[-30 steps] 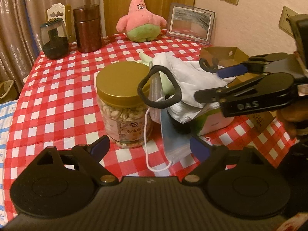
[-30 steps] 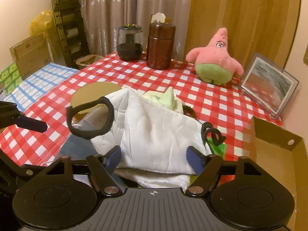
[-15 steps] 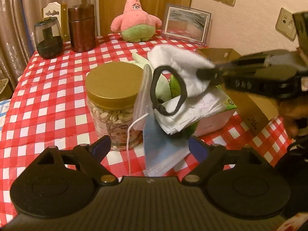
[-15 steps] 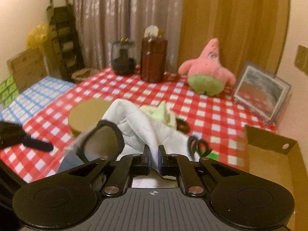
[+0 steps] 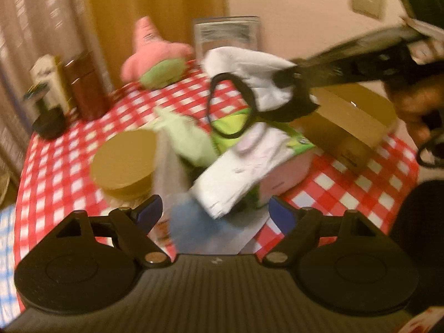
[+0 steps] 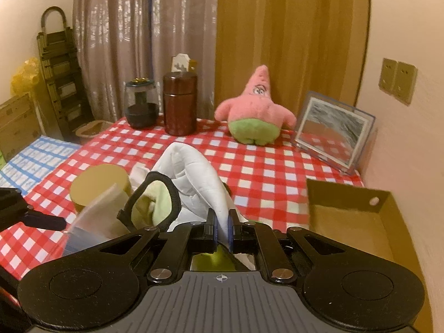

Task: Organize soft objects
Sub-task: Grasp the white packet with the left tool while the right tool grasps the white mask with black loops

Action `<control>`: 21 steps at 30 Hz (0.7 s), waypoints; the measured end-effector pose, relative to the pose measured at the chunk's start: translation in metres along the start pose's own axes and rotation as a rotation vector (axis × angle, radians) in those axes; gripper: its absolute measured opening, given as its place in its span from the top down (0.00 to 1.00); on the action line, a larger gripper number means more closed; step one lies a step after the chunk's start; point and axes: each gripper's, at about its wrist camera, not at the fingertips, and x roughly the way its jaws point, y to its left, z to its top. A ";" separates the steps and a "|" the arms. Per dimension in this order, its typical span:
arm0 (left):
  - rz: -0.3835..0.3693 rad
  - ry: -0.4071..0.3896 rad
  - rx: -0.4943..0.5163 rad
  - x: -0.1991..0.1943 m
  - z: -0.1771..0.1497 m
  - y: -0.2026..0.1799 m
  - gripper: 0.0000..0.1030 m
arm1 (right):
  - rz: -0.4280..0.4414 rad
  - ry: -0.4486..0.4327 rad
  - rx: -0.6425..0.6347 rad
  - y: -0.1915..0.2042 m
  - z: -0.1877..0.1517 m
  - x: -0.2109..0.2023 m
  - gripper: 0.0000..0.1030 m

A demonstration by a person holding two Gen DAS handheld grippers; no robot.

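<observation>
Your right claw [image 6: 221, 229] pinches the white cloth [image 6: 194, 172], lifted above the checkered tabletop [image 6: 263, 166] beside the cardboard box [image 6: 352, 216]. Your left claw [image 5: 215, 212] hangs wide open, holding nothing.

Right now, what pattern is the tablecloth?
Red and white checks on the tablecloth, clearest in the right wrist view.
</observation>
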 end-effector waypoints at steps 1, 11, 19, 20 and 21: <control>-0.012 -0.004 0.033 0.003 0.001 -0.006 0.20 | -0.002 0.002 0.005 -0.002 -0.002 0.000 0.93; 0.060 0.030 0.388 0.063 -0.002 -0.052 0.47 | -0.018 -0.008 0.046 -0.012 -0.004 -0.003 0.93; 0.086 0.040 0.420 0.068 -0.007 -0.055 0.81 | -0.024 -0.012 0.060 -0.015 -0.003 -0.006 0.93; 0.080 0.042 0.406 0.066 -0.006 -0.053 0.83 | -0.024 -0.013 0.059 -0.014 -0.003 -0.008 0.93; 0.078 0.042 0.392 0.064 -0.003 -0.050 0.84 | -0.025 -0.014 0.057 -0.014 -0.002 -0.009 0.93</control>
